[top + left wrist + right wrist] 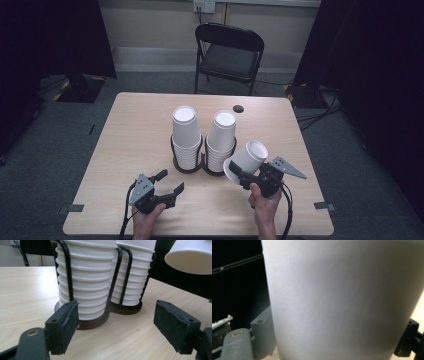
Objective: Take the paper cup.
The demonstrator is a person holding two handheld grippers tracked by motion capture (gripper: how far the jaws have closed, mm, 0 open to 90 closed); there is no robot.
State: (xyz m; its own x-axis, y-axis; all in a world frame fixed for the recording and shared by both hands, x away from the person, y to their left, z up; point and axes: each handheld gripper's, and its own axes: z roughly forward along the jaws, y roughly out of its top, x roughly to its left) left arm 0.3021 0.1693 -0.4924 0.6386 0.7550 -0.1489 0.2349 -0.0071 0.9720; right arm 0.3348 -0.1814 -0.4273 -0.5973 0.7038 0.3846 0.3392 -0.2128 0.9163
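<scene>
One white paper cup [248, 157] is held tilted in the right hand-held gripper [245, 176] beside the cup rack [202, 167], which could be toppled if knocked, while the left hand-held gripper [169, 181] is kept wide and empty.

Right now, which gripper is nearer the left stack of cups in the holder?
Left. The left gripper sits open just in front of the left stack; the right gripper, holding a single cup, is beyond the right stack.

A light wooden table [125, 150] bears a two-ring cup holder [192, 167] with stacked cups.
</scene>
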